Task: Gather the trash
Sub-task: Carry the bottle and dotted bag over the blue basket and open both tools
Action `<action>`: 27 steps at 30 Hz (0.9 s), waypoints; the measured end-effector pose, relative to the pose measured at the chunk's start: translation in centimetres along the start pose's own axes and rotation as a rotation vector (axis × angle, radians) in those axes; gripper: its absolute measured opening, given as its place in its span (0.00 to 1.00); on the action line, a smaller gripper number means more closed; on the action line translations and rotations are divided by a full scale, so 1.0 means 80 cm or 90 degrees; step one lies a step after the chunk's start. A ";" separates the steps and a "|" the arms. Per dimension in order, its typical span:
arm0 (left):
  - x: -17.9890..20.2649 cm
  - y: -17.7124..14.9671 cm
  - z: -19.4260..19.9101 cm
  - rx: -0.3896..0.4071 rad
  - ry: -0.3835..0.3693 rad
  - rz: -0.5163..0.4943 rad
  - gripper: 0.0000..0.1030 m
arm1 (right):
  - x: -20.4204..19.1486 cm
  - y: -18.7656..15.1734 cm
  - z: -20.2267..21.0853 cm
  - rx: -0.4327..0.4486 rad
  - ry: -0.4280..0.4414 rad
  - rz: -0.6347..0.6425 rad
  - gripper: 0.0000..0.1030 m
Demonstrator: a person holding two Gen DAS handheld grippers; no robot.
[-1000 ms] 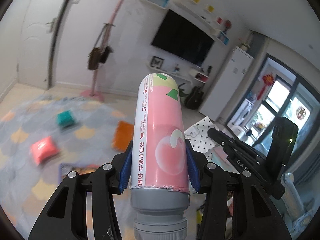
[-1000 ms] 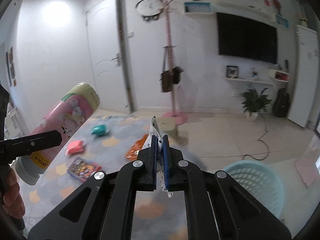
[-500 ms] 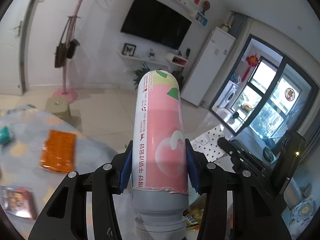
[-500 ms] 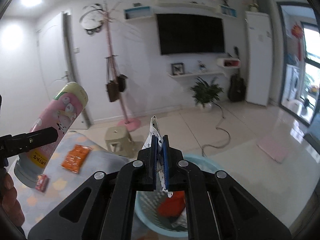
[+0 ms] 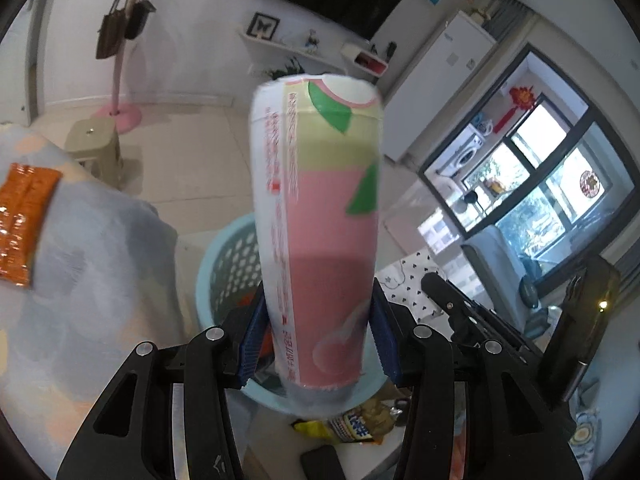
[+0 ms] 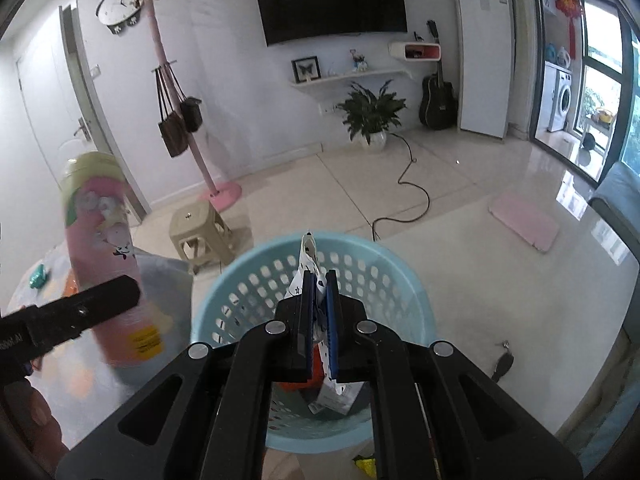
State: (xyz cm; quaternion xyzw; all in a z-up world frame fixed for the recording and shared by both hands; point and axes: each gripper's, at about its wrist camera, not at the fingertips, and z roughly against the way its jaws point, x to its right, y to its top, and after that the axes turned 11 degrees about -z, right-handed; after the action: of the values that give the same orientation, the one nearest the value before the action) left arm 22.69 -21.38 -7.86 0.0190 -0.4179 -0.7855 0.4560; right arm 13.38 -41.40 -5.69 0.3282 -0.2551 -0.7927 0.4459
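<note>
My left gripper (image 5: 316,344) is shut on a tall pink and green drink bottle (image 5: 320,216) and holds it upright over the near rim of a light blue perforated basket (image 5: 224,264). The bottle also shows at the left of the right wrist view (image 6: 104,252). My right gripper (image 6: 319,320) is shut on a white wrapper with dark stars (image 6: 308,260), directly above the basket (image 6: 248,280). Orange and white trash lies inside the basket. The wrapper also shows in the left wrist view (image 5: 408,284).
A table with a pale patterned cloth (image 5: 80,264) stands left of the basket, with an orange packet (image 5: 24,220) on it. A beige stool (image 6: 198,232), a pink coat stand (image 6: 224,192) and a floor cable (image 6: 416,188) lie beyond. Yellow wrappers (image 5: 352,424) lie on the floor.
Both grippers have swung right, away from the table, and down over the blue basket. Each still holds its item.
</note>
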 end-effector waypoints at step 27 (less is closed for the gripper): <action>-0.001 -0.008 0.041 0.020 0.034 -0.018 0.63 | -0.032 -0.016 0.010 -0.010 0.051 0.003 0.40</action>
State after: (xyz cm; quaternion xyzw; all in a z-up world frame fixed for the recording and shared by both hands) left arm 20.92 -19.10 -6.18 0.0532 -0.4175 -0.7845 0.4554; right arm 13.08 -38.49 -5.28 0.3555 -0.2313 -0.7799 0.4604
